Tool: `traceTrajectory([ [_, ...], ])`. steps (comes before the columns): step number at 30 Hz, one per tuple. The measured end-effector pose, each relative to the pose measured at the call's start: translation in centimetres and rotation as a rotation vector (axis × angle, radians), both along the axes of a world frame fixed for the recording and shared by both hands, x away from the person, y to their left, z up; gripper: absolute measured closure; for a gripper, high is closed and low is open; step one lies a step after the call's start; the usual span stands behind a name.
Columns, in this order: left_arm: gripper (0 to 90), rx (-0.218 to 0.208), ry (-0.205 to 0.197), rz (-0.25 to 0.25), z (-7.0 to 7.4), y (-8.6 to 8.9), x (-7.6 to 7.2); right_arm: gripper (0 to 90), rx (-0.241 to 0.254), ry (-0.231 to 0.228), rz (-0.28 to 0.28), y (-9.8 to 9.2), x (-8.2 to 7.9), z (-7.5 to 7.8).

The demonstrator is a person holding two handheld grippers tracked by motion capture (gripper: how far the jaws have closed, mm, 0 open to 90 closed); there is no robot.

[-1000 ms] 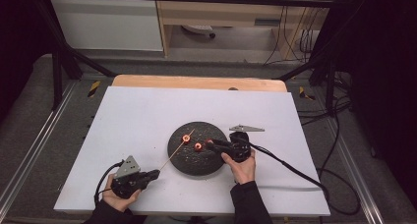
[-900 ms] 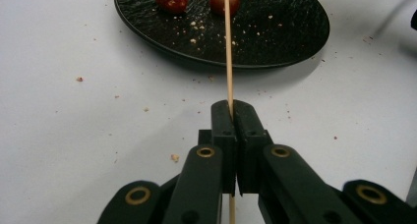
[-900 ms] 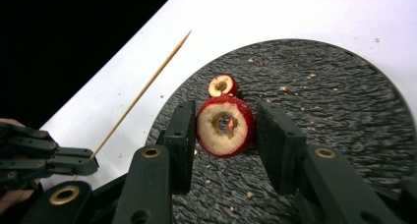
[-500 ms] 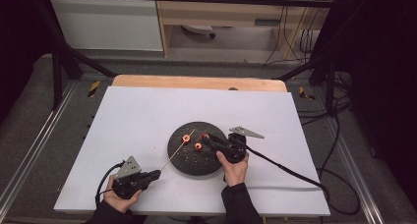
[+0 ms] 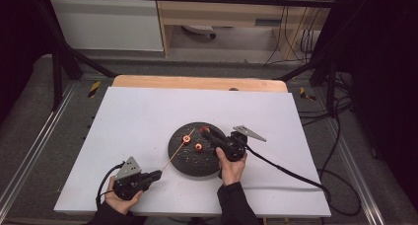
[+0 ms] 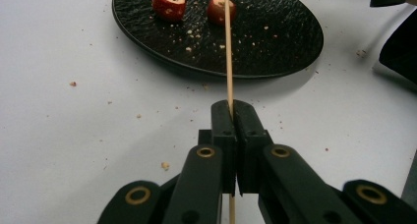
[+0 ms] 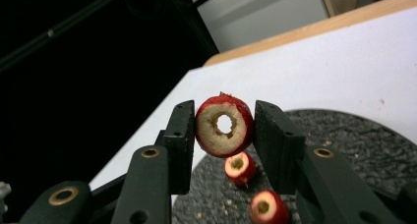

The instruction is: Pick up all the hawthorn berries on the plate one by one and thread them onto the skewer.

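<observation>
A round black plate (image 5: 190, 161) lies mid-table with two red cored fruit pieces (image 5: 186, 138) (image 5: 198, 146) on it. My right gripper (image 5: 205, 132) hovers over the plate's right part, shut on a third red piece with a hole through its pale middle (image 7: 216, 138). That piece is lifted above the two on the plate (image 7: 240, 167) (image 7: 268, 208). My left gripper (image 5: 156, 174) rests near the table's front left, shut on a thin wooden skewer (image 6: 227, 47). The skewer (image 5: 177, 151) slants out over the plate (image 6: 275, 42), its tip near the fruit pieces (image 6: 168, 3) (image 6: 221, 9).
Crumbs speckle the plate and the white tabletop (image 5: 148, 116). A wooden strip (image 5: 197, 82) borders the table's far edge. The right gripper's cable (image 5: 286, 168) trails across the table to the right. Black frame legs and cables stand around the table.
The right hand has shifted a little left and away from the person, its gripper tip now higher over the plate with the red piece. The left gripper and skewer have stayed put.
</observation>
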State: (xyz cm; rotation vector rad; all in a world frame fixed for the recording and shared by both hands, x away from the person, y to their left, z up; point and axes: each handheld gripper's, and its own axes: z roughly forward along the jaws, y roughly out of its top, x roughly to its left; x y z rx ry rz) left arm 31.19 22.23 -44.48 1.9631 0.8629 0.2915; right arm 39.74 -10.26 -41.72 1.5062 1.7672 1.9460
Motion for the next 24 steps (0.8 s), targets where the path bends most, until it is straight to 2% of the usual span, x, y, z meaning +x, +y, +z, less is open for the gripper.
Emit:
traceTrajectory([
  [2, 88.0, -0.002, -0.003, 0.002, 0.0, 0.0, 0.0, 61.6, 0.030, -0.020, -0.018, 0.0, 0.1, 0.2],
  [6, 88.0, -0.009, -0.006, 0.001, 0.0, -0.1, -0.1, 61.6, 0.059, -0.033, -0.036, 0.0, 0.2, 0.2],
  [8, 88.0, -0.012, -0.008, 0.004, 0.0, -0.2, -0.1, 61.6, 0.098, -0.045, -0.053, 0.1, 0.4, 0.2],
  [10, 88.0, -0.016, -0.011, 0.008, 0.1, -0.2, -0.1, 61.7, 0.108, -0.044, -0.054, 0.1, 0.5, 0.3],
  [15, 88.0, -0.025, -0.015, 0.013, 0.1, -0.3, -0.1, 61.7, 0.169, -0.038, -0.065, 0.3, 0.9, 0.1],
  [24, 88.0, -0.040, -0.026, 0.015, 0.2, -0.8, -0.1, 61.7, 0.228, -0.032, -0.080, 0.7, 1.4, -0.1],
])
